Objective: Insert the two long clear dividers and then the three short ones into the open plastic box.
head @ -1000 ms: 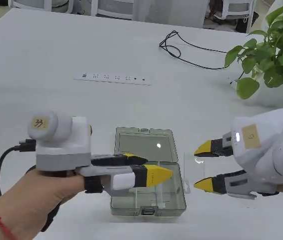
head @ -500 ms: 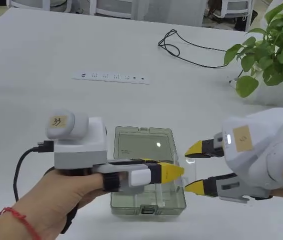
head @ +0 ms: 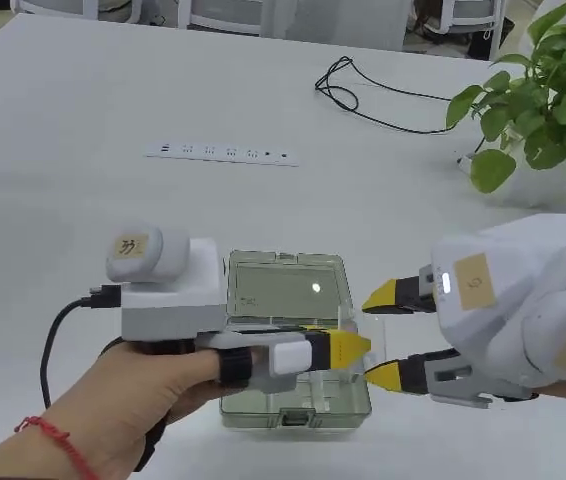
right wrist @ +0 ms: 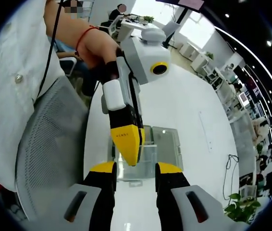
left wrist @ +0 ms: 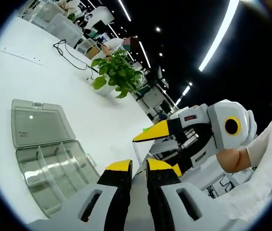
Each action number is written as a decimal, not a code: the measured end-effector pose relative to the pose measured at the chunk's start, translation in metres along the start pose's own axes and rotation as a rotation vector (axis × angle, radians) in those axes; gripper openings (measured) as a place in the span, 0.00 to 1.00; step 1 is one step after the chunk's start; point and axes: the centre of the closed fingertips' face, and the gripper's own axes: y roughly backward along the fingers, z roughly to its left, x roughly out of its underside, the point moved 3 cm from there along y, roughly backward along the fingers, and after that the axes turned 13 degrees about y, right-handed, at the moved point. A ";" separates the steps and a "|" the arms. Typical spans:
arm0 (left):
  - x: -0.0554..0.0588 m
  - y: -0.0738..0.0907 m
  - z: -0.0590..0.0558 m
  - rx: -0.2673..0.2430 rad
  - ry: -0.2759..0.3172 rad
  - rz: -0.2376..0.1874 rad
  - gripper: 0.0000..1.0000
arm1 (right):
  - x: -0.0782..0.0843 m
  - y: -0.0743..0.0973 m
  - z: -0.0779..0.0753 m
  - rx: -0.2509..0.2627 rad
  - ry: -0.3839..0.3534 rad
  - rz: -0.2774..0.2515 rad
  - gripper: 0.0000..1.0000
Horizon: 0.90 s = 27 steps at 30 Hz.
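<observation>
The open clear plastic box [head: 288, 285] lies on the white table with its lid folded back; clear dividers partition its tray [left wrist: 44, 163]. My left gripper [head: 353, 345], held in a hand, reaches over the tray's right side. Its jaws [left wrist: 138, 166] stand close together on the edge of a small clear divider [left wrist: 143, 151] that stands upright in front of them. My right gripper [head: 378, 335] faces it from the right, open, with its yellow tips above and below the left gripper's tip. The right gripper view looks down on the left gripper [right wrist: 126, 139] and the box [right wrist: 165, 139].
A white power strip [head: 225, 153] lies at mid-table. A black cable [head: 363, 95] loops behind it. A potted plant [head: 538, 110] stands at the far right. A grey mesh chair [right wrist: 44, 144] sits near the table edge.
My left gripper has moved right across the box until its tip sits between the right gripper's open jaws. The right gripper has come a little to the left.
</observation>
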 end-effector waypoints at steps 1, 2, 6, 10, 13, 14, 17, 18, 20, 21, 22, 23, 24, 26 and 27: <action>0.000 0.000 0.000 0.001 0.003 0.001 0.06 | 0.000 0.000 0.000 -0.001 0.001 0.000 0.33; 0.000 -0.001 -0.001 0.003 0.005 0.003 0.05 | 0.000 0.000 0.000 -0.001 0.002 0.002 0.33; 0.002 -0.002 -0.002 0.008 0.009 0.010 0.00 | 0.001 0.000 0.001 -0.001 0.006 0.011 0.33; 0.003 -0.002 -0.001 0.004 0.013 0.016 0.00 | 0.001 0.000 0.002 -0.001 0.019 0.021 0.33; 0.004 -0.002 -0.001 -0.001 0.014 0.015 0.00 | 0.001 -0.001 0.002 0.002 0.023 0.024 0.33; 0.004 -0.002 0.000 -0.002 0.019 0.015 0.00 | 0.001 -0.001 0.002 0.002 0.025 0.026 0.33; 0.004 -0.002 0.000 -0.006 0.023 0.012 0.00 | 0.000 -0.002 0.002 0.004 0.032 0.031 0.33; 0.004 -0.002 0.001 -0.007 0.023 0.011 0.00 | 0.000 -0.002 0.002 0.004 0.033 0.032 0.33; 0.004 -0.002 0.001 -0.009 0.036 0.005 0.00 | 0.000 -0.002 0.002 0.008 0.039 0.034 0.33; 0.004 -0.001 0.002 -0.009 0.041 0.004 0.00 | 0.000 -0.002 0.002 0.008 0.040 0.035 0.33; 0.004 -0.002 0.001 -0.008 0.047 0.002 0.00 | 0.000 -0.002 0.002 0.008 0.042 0.036 0.33; 0.004 -0.002 0.001 -0.009 0.049 -0.001 0.00 | 0.000 -0.002 0.002 0.009 0.044 0.036 0.33; 0.004 -0.002 0.002 -0.009 0.054 -0.003 0.00 | 0.000 -0.002 0.002 0.009 0.048 0.038 0.33; 0.004 -0.002 0.002 -0.010 0.057 -0.006 0.00 | 0.000 -0.002 0.002 0.011 0.049 0.041 0.33; 0.004 -0.002 0.002 -0.011 0.059 -0.009 0.00 | 0.000 -0.002 0.002 0.013 0.052 0.041 0.33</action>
